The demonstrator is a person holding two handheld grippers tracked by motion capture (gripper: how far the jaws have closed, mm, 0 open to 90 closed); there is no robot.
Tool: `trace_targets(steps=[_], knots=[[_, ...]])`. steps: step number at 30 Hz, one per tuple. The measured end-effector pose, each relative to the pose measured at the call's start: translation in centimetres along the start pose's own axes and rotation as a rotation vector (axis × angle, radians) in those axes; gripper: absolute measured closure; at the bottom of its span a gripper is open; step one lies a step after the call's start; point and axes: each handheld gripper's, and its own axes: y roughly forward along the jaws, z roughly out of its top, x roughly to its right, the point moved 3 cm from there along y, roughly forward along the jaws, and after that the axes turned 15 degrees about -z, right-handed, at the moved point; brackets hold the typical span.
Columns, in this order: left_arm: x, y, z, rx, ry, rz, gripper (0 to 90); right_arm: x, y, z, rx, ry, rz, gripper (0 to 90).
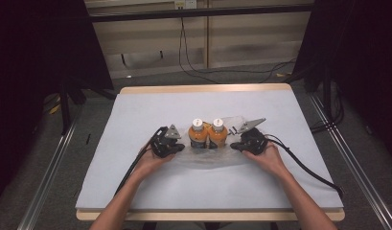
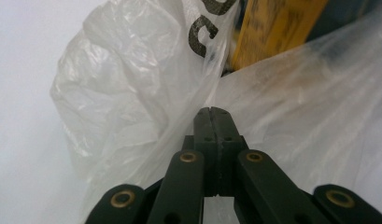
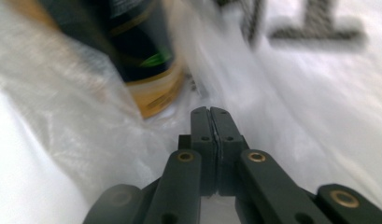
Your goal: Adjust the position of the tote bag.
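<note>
The high view looks down on the table; both gripper views sit close against the plastic bag.

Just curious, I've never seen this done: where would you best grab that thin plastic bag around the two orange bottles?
Probably at its loose film beside the bottles, coming in low from each side. The plastic bag lies slack there, thin enough to pinch. The left tool and right tool are shut on such folds; the bottles stand between them.

Lab; dark curtains; floor cables; rails.
</note>
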Motion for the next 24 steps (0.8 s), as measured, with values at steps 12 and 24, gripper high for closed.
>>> trace_targets(steps=[12, 24], knots=[[-0.5, -2.8, -3.1, 0.041, -0.053, -0.020, 90.0, -1.0, -1.0, -0.5, -0.012, -0.016, 0.063, 90.0], [1.0, -4.4, 0.5, 0.185, 0.002, -0.057, 90.0, -0.2, -2.5, 0.9, 0.069, 0.034, 0.076, 90.0]])
